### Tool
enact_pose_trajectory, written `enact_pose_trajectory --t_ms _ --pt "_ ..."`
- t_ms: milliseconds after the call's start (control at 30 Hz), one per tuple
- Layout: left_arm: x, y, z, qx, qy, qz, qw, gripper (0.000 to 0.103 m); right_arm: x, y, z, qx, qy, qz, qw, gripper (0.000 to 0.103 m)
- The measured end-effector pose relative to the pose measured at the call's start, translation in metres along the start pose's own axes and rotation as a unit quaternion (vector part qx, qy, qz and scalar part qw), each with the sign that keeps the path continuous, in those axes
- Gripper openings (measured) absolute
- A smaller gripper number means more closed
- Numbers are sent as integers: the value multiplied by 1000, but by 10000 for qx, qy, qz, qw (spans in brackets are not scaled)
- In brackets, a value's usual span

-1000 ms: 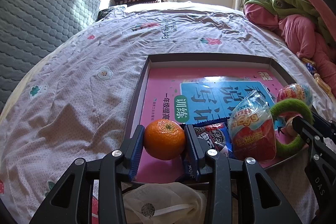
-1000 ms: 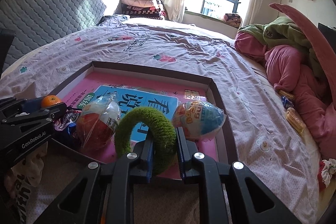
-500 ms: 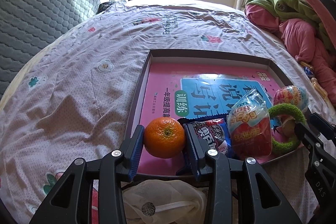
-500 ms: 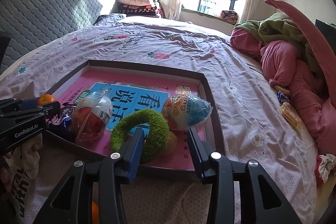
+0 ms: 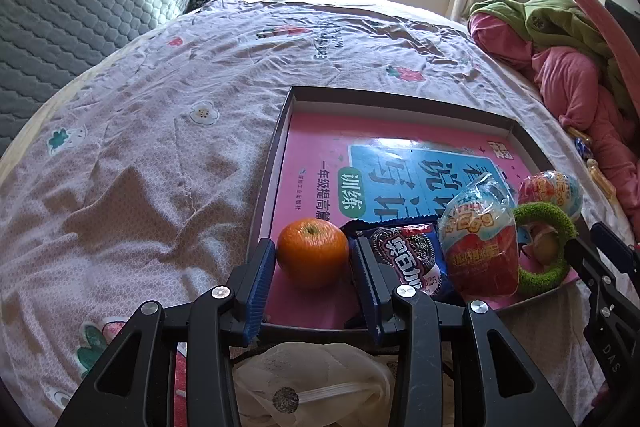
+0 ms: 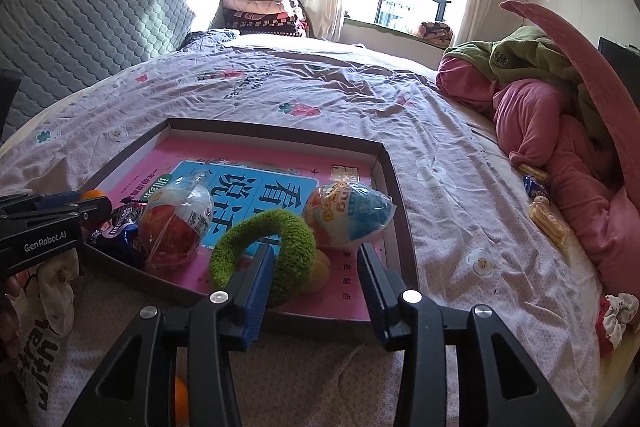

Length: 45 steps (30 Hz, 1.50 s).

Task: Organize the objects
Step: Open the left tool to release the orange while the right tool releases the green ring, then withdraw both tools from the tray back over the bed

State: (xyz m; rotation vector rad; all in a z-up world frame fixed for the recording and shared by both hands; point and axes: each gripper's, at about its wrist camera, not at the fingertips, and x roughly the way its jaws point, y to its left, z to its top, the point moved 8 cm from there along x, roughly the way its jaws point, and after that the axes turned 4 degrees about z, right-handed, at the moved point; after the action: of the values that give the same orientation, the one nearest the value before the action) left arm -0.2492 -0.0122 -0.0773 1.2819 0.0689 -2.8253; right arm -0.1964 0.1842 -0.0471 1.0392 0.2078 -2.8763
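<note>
My left gripper [image 5: 314, 269] straddles the orange [image 5: 313, 251] in the near left corner of the shallow tray [image 5: 400, 98]; the jaws stand a little wider than the fruit, with a sliver of gap on each side, so I am not squeezing it. The tray's left wall runs just beside my left finger; the cookie packet [image 5: 408, 261] crowds the right one. My right gripper [image 6: 316, 277] has just been opening; its jaws stand apart at the near rim, the green ring [image 6: 264, 247] leaning by the left pad, not pinched. Two wrapped toy eggs [image 6: 176, 223] [image 6: 348, 215] sit beyond. The far half of the tray and the bedspread [image 5: 160, 147] around it lie open.
</note>
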Motion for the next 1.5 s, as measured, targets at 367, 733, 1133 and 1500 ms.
enact_pose_trajectory --t_ms 367,733,1133,1500 --pt "-12 -2 3 -45 -101 -98 9999 48 -3 -5 1 34 -40 -55 10000 47" --pt "-39 -5 12 -154 -479 -292 9983 59 -9 -4 5 29 -163 -65 9998 52" --pt "-63 8 11 -321 -644 -437 9964 68 -28 2 16 -16 -543 54 9985 60" --pt "-86 3 8 -20 -914 -315 9953 74 -45 5 20 56 -819 142 9965 68"
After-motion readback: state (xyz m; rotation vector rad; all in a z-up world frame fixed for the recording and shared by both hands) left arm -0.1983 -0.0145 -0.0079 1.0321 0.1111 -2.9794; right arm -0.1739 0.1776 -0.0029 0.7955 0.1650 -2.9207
